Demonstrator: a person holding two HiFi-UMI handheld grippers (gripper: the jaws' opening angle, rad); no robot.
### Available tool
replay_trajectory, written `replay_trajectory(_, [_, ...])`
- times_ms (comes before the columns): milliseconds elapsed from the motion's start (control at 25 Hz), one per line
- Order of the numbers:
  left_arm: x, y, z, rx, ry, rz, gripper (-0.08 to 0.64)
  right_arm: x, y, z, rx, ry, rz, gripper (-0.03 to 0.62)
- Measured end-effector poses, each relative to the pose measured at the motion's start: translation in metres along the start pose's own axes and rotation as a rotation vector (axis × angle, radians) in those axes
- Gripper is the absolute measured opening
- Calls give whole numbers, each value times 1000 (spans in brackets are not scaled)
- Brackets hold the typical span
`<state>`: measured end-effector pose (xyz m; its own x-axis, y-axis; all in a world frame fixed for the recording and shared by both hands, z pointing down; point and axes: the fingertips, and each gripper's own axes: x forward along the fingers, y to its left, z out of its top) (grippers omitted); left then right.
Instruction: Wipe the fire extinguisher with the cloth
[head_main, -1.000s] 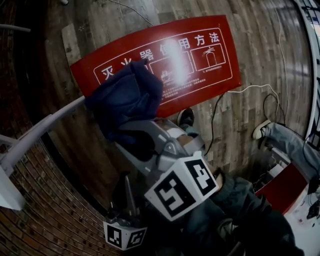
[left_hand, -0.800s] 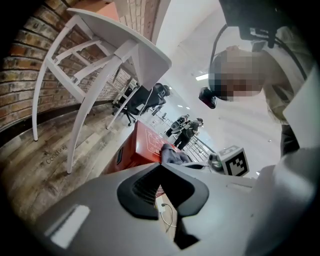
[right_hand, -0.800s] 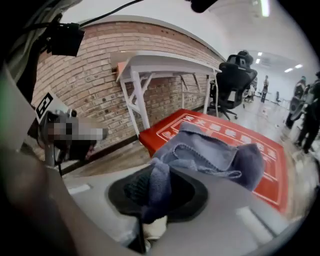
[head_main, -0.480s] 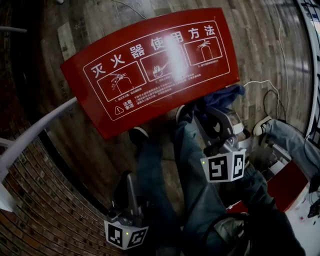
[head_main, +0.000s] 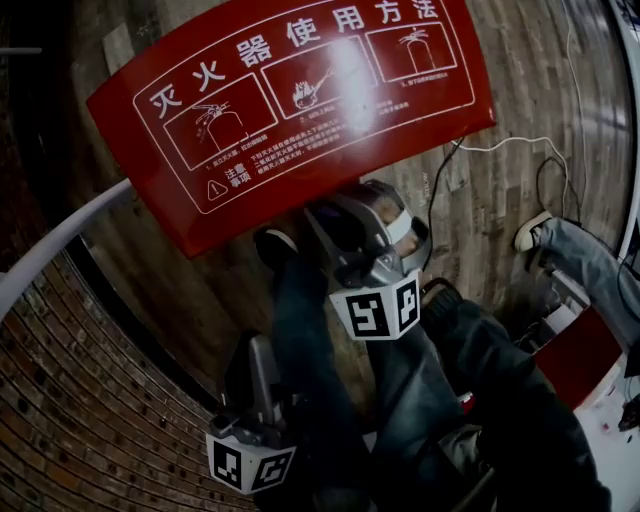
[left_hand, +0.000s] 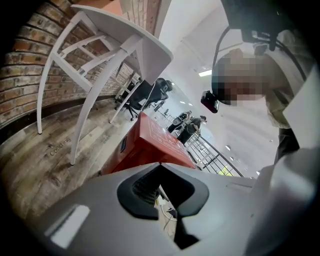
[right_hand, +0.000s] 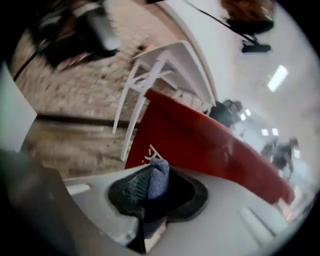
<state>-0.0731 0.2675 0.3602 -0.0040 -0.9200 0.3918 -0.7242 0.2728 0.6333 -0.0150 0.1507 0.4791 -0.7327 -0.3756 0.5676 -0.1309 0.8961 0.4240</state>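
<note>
Right tongs (right_hand: 157, 197) angled downward, clamped on blue cloth (right_hand: 149, 182); left tongs (left_hand: 161, 190) together, empty.

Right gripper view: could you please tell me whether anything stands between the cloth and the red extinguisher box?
Nothing visible does. The right gripper is clamped on the cloth, and the red extinguisher box lies straight beyond the cloth's tip with no other object in between. Whether the cloth already touches the box cannot be told.
</note>
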Motion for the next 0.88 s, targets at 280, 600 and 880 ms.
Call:
replay_trajectory(280, [0,-5,4,-13,-26,-29,0,-40,-87,-57,1652,-272,-18,64])
replay_trajectory(600, [4,-15,-10,-12,12,-73,0,-25,-98,-82,2112,-554,-54,64])
replay_trajectory(880, [11,-14,-9,-1,21,-74,0,34,-7,-20,2288,-504,230,64])
